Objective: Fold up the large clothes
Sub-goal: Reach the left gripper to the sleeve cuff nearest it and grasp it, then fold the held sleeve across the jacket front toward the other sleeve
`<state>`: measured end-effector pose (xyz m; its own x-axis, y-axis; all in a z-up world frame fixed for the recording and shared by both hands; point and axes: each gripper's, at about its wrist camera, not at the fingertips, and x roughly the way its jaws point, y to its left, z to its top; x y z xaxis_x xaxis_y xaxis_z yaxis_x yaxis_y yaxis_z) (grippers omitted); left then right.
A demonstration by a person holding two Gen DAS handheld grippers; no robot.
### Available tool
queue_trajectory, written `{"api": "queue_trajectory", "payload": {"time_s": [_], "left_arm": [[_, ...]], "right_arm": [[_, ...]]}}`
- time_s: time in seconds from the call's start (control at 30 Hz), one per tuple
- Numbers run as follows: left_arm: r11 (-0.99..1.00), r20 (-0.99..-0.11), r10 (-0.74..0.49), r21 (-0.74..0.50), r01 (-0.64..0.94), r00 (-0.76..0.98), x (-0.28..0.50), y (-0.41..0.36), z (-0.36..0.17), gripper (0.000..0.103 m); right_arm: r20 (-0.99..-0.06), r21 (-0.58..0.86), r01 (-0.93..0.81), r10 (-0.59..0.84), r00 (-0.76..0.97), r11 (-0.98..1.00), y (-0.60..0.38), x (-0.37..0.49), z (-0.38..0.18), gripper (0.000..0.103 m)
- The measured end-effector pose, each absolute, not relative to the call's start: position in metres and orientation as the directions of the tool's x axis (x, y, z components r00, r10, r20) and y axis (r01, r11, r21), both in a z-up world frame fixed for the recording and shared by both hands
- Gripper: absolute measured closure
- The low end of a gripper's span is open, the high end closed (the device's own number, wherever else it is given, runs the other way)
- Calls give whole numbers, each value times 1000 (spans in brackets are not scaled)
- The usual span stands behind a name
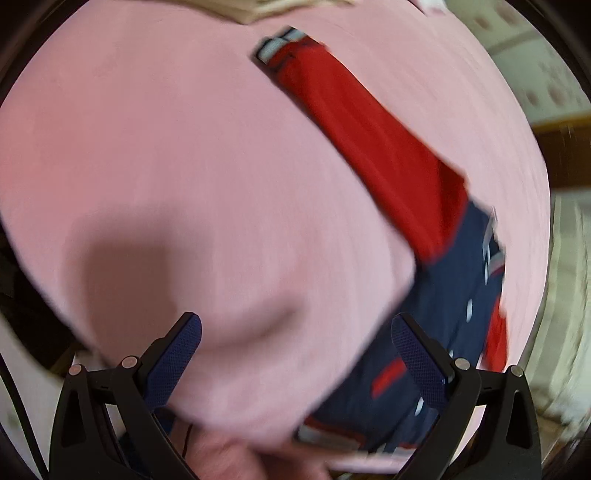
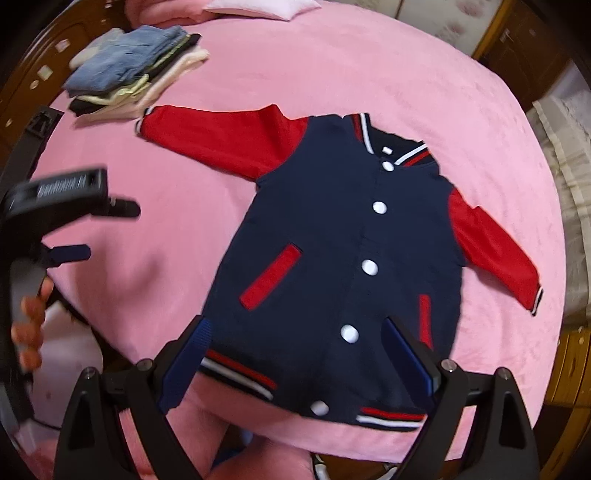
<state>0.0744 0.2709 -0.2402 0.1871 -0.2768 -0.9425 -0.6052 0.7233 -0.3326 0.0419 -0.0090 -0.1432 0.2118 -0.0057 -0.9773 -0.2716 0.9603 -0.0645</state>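
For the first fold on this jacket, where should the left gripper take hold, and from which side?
Grip the jacket at the striped cuff of the outstretched red sleeve, coming from the bed's left. That sleeve lies flat, its end nearest the open left gripper, so it probably folds across easily.

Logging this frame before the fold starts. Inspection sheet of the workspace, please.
Surface: pink bedspread, soft, mostly flat.
Job's things: navy jacket with red sleeves lies spread flat, front up, snaps closed, both sleeves out to the sides; not yet folded.
Clutter: stack of folded clothes at the far left of the bed; pink pillow at the far edge.
Grippers: right gripper open, over the jacket hem; left gripper open, over the bedspread beside the jacket's left side, holding nothing. Left wrist view is motion-blurred.
Cables: thin dark cable at the left edge of the left wrist view.
Surroundings: wooden bed frame; patterned wall beyond.
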Motion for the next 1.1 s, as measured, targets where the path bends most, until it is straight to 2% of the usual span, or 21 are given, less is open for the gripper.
{"api": "queue_trajectory", "payload": {"time_s": [0.23,0.4,0.43,0.5,0.53,0.57,0.6,0.63,0.83,1.1], "left_arm": [[610,-900,-272,-436,-661,341,155,326,-290,4],[625,-876,-156,-445,-641,455,197,342,-298,10],[635,-873,-138,-441,-634,468,203,343,-299,16],[660,-870,-96,-420,-623,484,215,343,-302,37],[668,-871,-81,-409,-622,485,221,348,-304,58],[680,-876,-65,-389,-622,477,226,346,-306,71],[688,-878,-61,-382,-617,476,230,345,-307,71],[692,-871,-55,-386,-610,488,232,346,-307,77],[722,-823,-51,-422,-549,565,228,336,-282,82],[853,-733,-100,-411,-321,673,231,264,-209,82]], "right_arm": [[-992,-33,-96,-21,124,995,6,70,-182,10],[-996,-48,-67,-42,83,997,13,75,-204,10],[-996,-45,-60,-41,78,997,13,76,-206,10],[-996,-46,-34,-43,81,998,12,80,-210,10],[-995,-47,-17,-46,84,999,10,82,-212,10],[-995,-45,-5,-45,85,999,8,84,-213,10],[-995,-41,11,-42,85,999,6,86,-215,10],[-996,-36,29,-38,83,999,3,88,-216,10],[-996,-14,93,-22,86,996,-19,96,-224,10],[-994,29,139,14,109,990,-72,99,-223,10]]}}
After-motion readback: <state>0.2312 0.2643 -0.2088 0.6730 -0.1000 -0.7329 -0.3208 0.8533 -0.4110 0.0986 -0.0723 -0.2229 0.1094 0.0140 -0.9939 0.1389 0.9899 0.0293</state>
